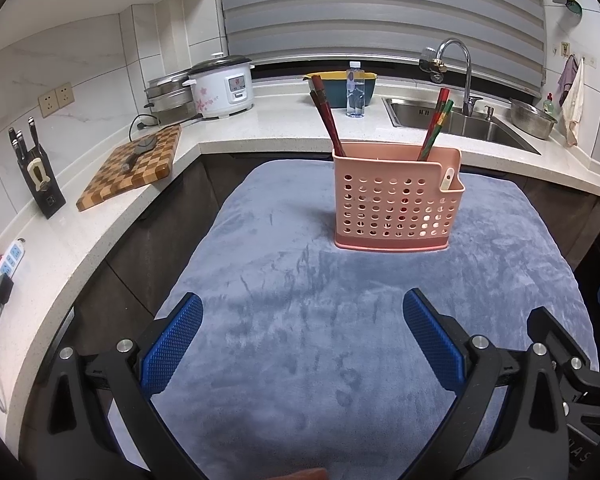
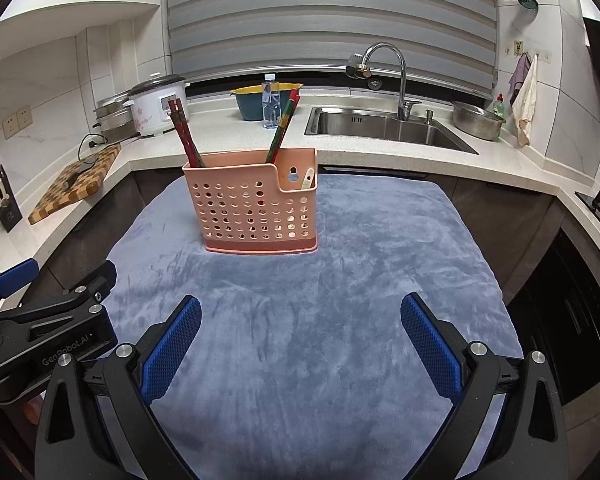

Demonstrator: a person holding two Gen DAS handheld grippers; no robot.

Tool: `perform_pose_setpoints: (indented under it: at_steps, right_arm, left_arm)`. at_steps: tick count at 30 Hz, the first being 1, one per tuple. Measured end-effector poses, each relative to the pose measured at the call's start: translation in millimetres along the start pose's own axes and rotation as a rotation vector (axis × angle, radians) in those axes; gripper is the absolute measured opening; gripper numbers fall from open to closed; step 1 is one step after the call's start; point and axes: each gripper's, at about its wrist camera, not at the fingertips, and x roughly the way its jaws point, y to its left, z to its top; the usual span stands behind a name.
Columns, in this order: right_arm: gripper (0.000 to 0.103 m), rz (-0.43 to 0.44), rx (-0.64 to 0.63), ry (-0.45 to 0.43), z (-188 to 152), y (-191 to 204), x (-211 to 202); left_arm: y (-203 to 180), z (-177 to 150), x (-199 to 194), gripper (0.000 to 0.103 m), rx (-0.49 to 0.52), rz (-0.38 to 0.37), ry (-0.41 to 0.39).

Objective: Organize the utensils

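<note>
Pink perforated plastic caddy [image 1: 396, 204], sitting upper centre on the blue-grey plush cloth [image 1: 300, 320], is already holding red chopsticks [image 1: 327, 114], while left gripper [image 1: 302, 344] and right gripper [image 2: 300, 344] are hovering wide open, empty, suggesting nothing remaining.

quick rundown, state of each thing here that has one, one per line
left gripper: open, empty, over the blue cloth
right gripper: open, empty
pink holder: upright on the cloth
dark chopsticks: in the holder, leaning left
red-green chopsticks: in the holder, leaning right
white spoon: in the holder's low side pocket
faucet: no water seen running
rice cooker: lid shut
</note>
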Motion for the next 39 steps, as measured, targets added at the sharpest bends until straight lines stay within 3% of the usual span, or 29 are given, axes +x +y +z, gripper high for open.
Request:
perform_pose_setpoints:
  at_steps: [39]
  right_arm:
    - [0.096,0.000,-0.006,0.016,0.1,4.3,8.5]
  left_arm:
    - [-2.4,5.3,10.9,0.096,0.011,0.013,0.017]
